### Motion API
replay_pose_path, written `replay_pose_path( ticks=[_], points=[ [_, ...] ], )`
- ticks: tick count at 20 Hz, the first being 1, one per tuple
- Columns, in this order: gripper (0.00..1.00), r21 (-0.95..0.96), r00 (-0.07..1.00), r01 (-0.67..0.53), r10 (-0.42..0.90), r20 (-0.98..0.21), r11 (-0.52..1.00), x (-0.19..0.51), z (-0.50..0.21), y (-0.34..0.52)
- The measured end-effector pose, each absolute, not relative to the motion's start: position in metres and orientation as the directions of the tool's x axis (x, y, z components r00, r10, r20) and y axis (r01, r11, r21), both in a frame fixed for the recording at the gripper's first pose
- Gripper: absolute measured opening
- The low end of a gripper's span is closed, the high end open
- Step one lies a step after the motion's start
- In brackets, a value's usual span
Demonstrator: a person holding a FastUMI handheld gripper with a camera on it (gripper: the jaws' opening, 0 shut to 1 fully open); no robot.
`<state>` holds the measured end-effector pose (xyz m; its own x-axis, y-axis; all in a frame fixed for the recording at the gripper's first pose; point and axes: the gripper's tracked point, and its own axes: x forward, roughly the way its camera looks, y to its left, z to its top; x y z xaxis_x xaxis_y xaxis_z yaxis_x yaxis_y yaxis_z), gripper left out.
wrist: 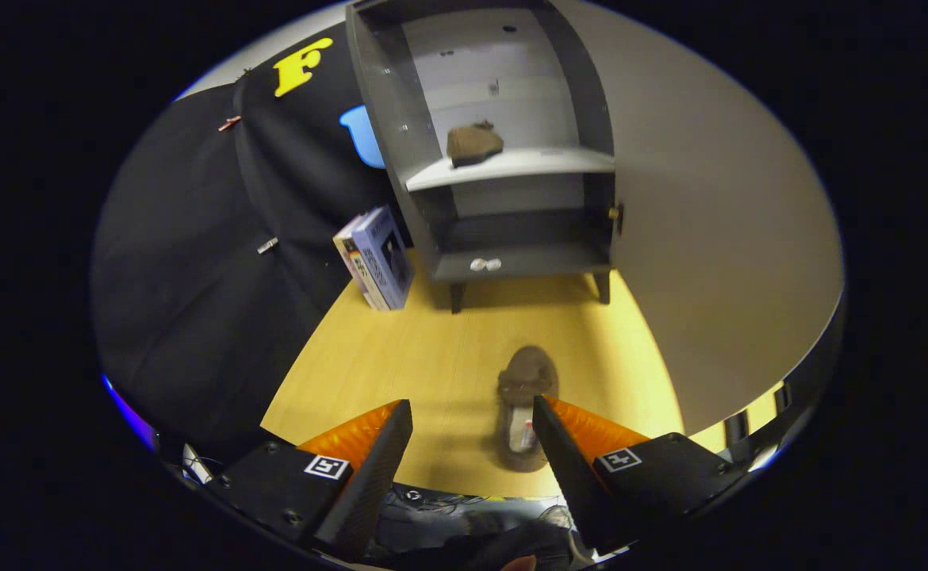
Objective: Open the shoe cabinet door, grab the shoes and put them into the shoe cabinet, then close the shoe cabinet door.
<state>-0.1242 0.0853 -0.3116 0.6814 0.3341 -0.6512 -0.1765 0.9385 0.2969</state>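
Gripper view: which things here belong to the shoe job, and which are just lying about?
Job:
- shoe cabinet, door open
- brown shoe on its shelf
- brown slipper on the floor by one finger of the open tool

Lying about:
- boxes leaning beside the cabinet

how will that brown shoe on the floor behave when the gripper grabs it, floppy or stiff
The brown shoe looks plush and low-sided, so it will probably squash and sag rather than stay rigid. It is likely light and unlikely to roll, lying flat on the wooden floor. The gripper is open, the shoe by its right finger, untouched.
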Motion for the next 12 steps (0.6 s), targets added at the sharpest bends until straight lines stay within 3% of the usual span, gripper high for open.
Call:
replay_pose_path(
  ticks=[10, 12],
  points=[
    [0.94, 0.259, 0.547, -0.097, 0.269, -0.793, 0.961, -0.093, -0.451, 0.112],
    [0.86, 0.239, 0.54, -0.08, 0.244, -0.805, 0.968, -0.086, -0.472, 0.112]
  ],
)
